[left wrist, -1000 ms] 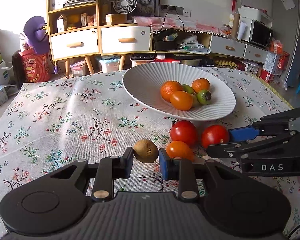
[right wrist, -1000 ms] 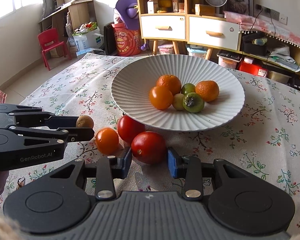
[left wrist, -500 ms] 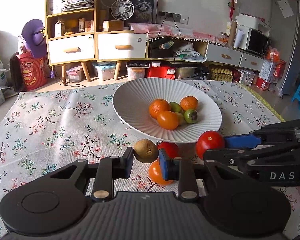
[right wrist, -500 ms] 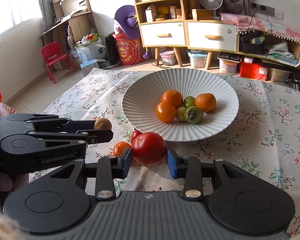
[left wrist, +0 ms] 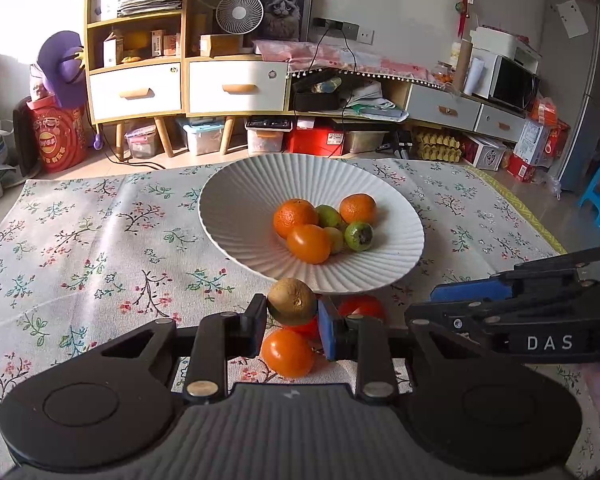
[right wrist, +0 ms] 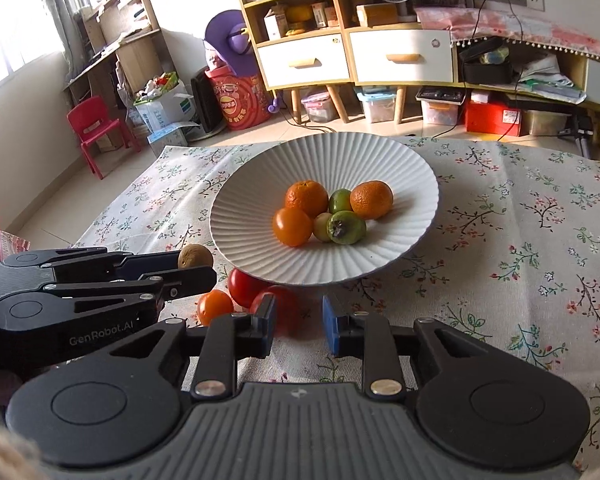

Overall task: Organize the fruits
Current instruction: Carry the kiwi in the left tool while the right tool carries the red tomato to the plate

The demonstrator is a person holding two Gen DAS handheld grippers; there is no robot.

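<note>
Just short of the near rim of the ribbed white plate (left wrist: 236,216), the left gripper (left wrist: 292,316) clamps a brown fuzzy kiwi (left wrist: 292,300) and is nearer the plate, while the right gripper (right wrist: 298,322) hangs released above a red tomato (right wrist: 286,310) on the floral tablecloth (right wrist: 520,240).

In the left wrist view, the kiwi (left wrist: 292,301) and the blue pad beside it are covering most of two red tomatoes (left wrist: 362,306) on the worktop, so only slivers are showing, and the right gripper (left wrist: 440,304) is running off the right edge with nothing visible between its jaws. In the right wrist view, the plate's (right wrist: 260,264) near rim and the right gripper's (right wrist: 299,322) left pad are hiding parts of those tomatoes (right wrist: 242,286), while the left gripper (right wrist: 204,266) is masking the lower half of the kiwi (right wrist: 195,255). The small yellow-green fruit (right wrist: 322,226) in the plate is sitting wedged behind its neighbours, too covered to name.
</note>
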